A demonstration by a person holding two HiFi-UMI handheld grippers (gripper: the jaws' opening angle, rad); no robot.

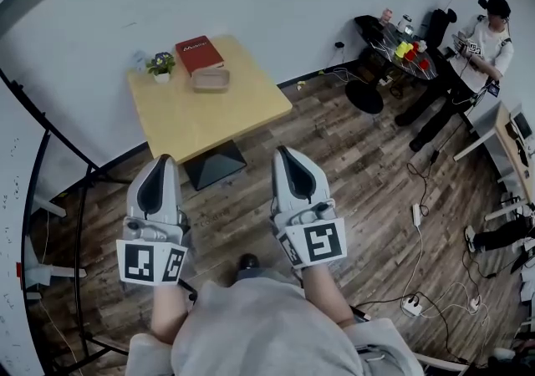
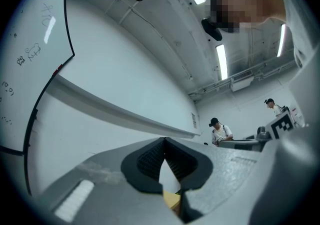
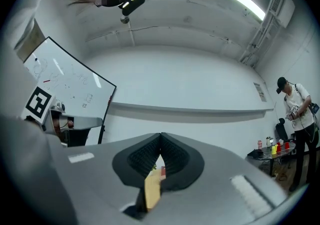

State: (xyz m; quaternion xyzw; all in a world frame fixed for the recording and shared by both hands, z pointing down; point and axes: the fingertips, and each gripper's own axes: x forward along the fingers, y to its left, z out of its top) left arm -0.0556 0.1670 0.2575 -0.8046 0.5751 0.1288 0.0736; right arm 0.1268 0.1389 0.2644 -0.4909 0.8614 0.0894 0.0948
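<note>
No word or number reads clearly. The red book (image 1: 199,54) at the far end of the table (image 1: 219,112) bears a pale title line, too small to make out. On the near side of the table, the left gripper (image 1: 164,160) and the right gripper (image 1: 282,151) carry square black-and-white code markers. The whiteboard (image 3: 70,79) beside the table shows illegible scribbles.
</note>
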